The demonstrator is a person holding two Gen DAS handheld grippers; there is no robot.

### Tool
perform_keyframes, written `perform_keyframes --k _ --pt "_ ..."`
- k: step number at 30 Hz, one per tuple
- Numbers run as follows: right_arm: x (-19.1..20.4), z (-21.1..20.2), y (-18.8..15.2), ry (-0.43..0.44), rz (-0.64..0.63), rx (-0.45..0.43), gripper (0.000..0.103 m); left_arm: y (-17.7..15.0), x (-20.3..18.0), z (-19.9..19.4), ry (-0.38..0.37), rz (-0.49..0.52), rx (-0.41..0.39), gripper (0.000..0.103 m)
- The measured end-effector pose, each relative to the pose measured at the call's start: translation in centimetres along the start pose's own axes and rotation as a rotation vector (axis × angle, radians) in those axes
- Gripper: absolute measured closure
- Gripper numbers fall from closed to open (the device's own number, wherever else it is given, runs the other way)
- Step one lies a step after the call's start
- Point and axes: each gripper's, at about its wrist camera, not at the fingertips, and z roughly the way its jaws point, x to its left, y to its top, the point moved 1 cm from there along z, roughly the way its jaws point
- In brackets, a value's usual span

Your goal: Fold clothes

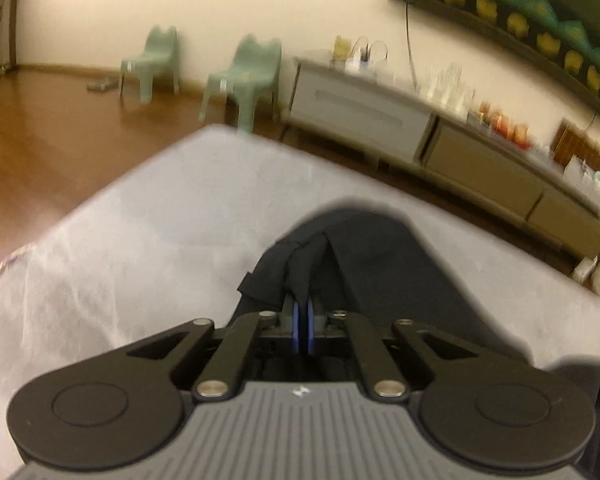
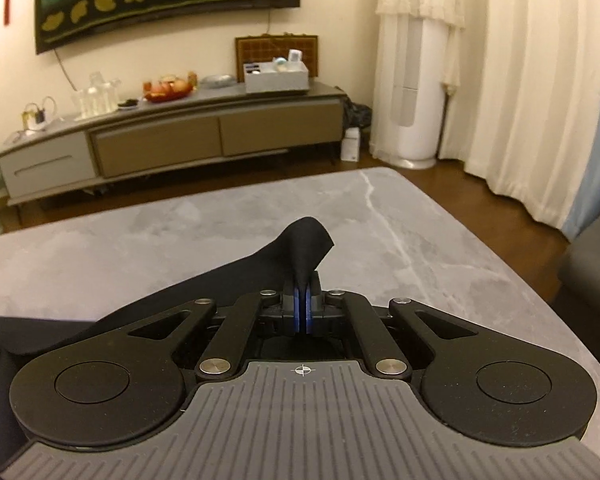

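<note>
A black garment [image 1: 380, 264] lies on the grey marble-look table [image 1: 160, 216]. In the left wrist view my left gripper [image 1: 303, 300] is shut on a bunched fold of the black garment, which spreads ahead and to the right of the fingers. In the right wrist view my right gripper [image 2: 304, 286] is shut on another edge of the black garment [image 2: 306, 240]; a flap stands up above the fingertips, and the cloth trails off to the lower left across the table [image 2: 420, 240].
A long low sideboard [image 2: 172, 140] with bottles, fruit and a box stands along the far wall. Two pale green chairs [image 1: 244, 76] stand on the wooden floor beyond the table's far corner. White curtains [image 2: 520, 80] and a tall white appliance [image 2: 416, 92] stand at right.
</note>
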Motion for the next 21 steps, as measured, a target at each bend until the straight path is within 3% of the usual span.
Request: perform_keyframes --k 4,6,8,10,11,12,13,14,16,18,20,21 --pt "-1.4 -4.1 5.5 0.002 0.072 -0.23 0.103 3.1 1.2 -2.3 -0.072 -0.116 -0.149 0.099" --pt "-2.2 -4.6 8.3 -0.026 0.088 -0.285 0.103 3.8 1.0 -2.4 -0.104 -0.105 -0.166 0.098" --pt "-3.0 -2.6 10.5 -0.078 0.095 -0.246 0.103 2.9 -0.2 -0.3 -0.106 -0.041 -0.069 0.096" --pt "-3.4 1.6 11.5 -0.154 0.091 -0.141 0.102 1.1 -1.4 2.9 -0.084 0.021 0.051 0.088" --pt "-3.5 4.0 11.5 -0.194 0.085 -0.074 0.101 0.3 -1.8 3.8 -0.069 0.047 0.066 0.084" --pt "-3.5 6.0 11.0 -0.218 0.066 -0.01 0.095 -0.6 -2.3 4.7 -0.054 0.073 0.08 0.074" --pt "-3.3 7.7 10.2 -0.23 0.039 0.052 0.082 -1.3 -2.7 5.6 -0.038 0.098 0.093 0.068" --pt "-3.0 8.8 9.1 -0.232 0.022 0.094 0.078 -1.7 -2.7 5.5 -0.02 0.1 0.099 0.057" --pt "-2.8 7.9 7.1 -0.186 0.048 0.069 0.059 -1.6 -2.5 4.1 -0.018 0.09 0.093 0.051" --pt "-2.4 5.3 4.5 -0.102 0.061 0.034 0.038 -0.9 -2.2 2.7 -0.008 0.094 0.09 0.035" --pt "-2.1 2.4 1.5 -0.041 0.039 0.021 0.036 -0.3 -1.8 0.9 0.038 0.123 0.087 0.025" --pt "-1.8 1.3 0.3 -0.015 0.006 0.048 0.036 -0.2 -1.3 -0.5 0.058 0.139 0.083 0.025"
